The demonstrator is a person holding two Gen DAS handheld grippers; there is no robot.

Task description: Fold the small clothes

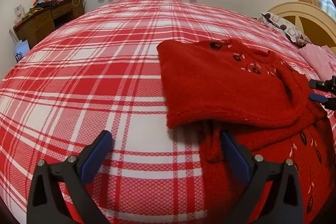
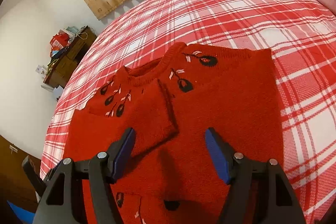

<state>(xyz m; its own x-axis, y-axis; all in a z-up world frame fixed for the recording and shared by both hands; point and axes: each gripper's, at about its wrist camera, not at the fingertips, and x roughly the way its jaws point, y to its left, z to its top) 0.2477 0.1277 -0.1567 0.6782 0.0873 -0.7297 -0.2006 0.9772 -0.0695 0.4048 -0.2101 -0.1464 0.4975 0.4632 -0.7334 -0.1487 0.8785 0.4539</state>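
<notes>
Red-and-white plaid bedspread (image 1: pixel 100 68) fills both views; no writing is legible anywhere; a fuzzy red knitted sweater with black embroidered flowers (image 2: pixel 220 98) lies part-folded at centre right; left gripper (image 1: pixel 167 152) gapes empty at its lower edge; right gripper (image 2: pixel 170 152) hovers over it, parted, grasping nothing.

left gripper (image 1: pixel 166 150) jaws spread wide, nothing between the blue pads (image 1: pixel 235 152), angled down, tips low over the surface. right gripper (image 2: pixel 170 152) also tilted down, jaws partly apart, pads not pressing on anything, rolled a bit to one side. in the left wrist view the right gripper shows only as tips at the right edge.
</notes>
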